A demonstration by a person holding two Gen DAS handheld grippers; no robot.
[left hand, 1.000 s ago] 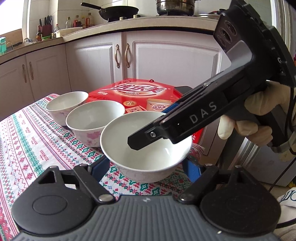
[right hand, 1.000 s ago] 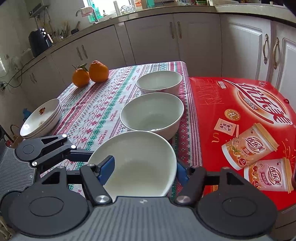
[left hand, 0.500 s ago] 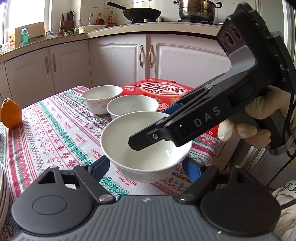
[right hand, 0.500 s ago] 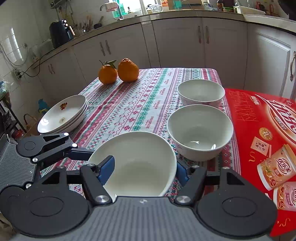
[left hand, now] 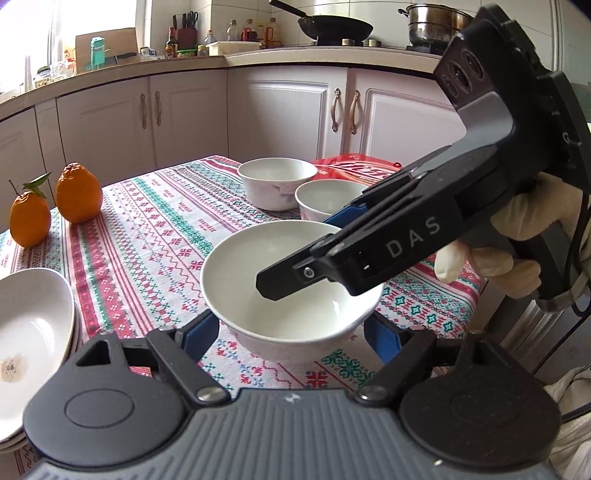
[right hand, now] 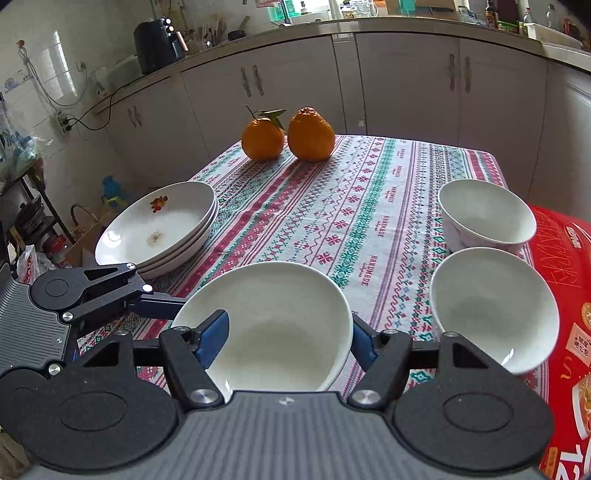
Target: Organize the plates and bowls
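Two tools gripping one white bowl [left hand: 291, 295], left tool [left hand: 291, 334] outside, right tool [right hand: 288, 334] across rim.

White cabinet doors [left hand: 288, 110] with curved metal handles across the middle of the left wrist view, under a pale countertop [left hand: 258, 59] carrying a black wok [left hand: 332, 26] and a steel pot [left hand: 436, 22] at upper right. Daylight from a window [left hand: 96, 22] at upper left. White tiled wall [right hand: 48, 74] at upper left of the right wrist view.
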